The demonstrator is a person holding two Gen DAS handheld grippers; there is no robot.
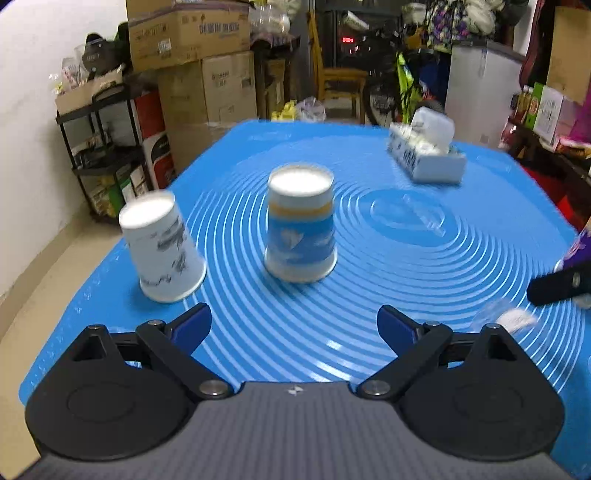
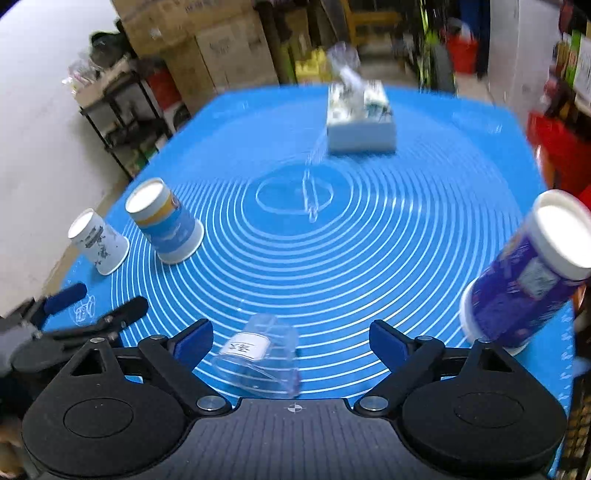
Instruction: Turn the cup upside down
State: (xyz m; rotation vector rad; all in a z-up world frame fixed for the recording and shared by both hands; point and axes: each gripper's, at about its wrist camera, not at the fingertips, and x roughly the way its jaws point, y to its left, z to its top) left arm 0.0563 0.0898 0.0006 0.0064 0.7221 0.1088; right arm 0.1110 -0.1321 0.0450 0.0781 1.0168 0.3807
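Note:
A clear plastic cup (image 2: 258, 354) with a white label stands upside down on the blue mat (image 2: 369, 236), between the open fingers of my right gripper (image 2: 291, 341), untouched. It shows faintly in the left wrist view (image 1: 506, 317). A white printed paper cup (image 1: 162, 245) and a blue-and-yellow paper cup (image 1: 301, 223) stand upside down at the mat's left; both also show in the right wrist view (image 2: 99, 242) (image 2: 164, 221). A purple cup (image 2: 528, 273) stands upside down at the right. My left gripper (image 1: 294, 326) is open and empty, just short of the two paper cups.
A tissue box (image 1: 424, 155) sits at the far side of the mat, also in the right wrist view (image 2: 360, 122). Cardboard boxes (image 1: 192, 33), a black shelf rack (image 1: 107, 155), a bicycle and a chair stand beyond the table. The mat's left edge is near the white cup.

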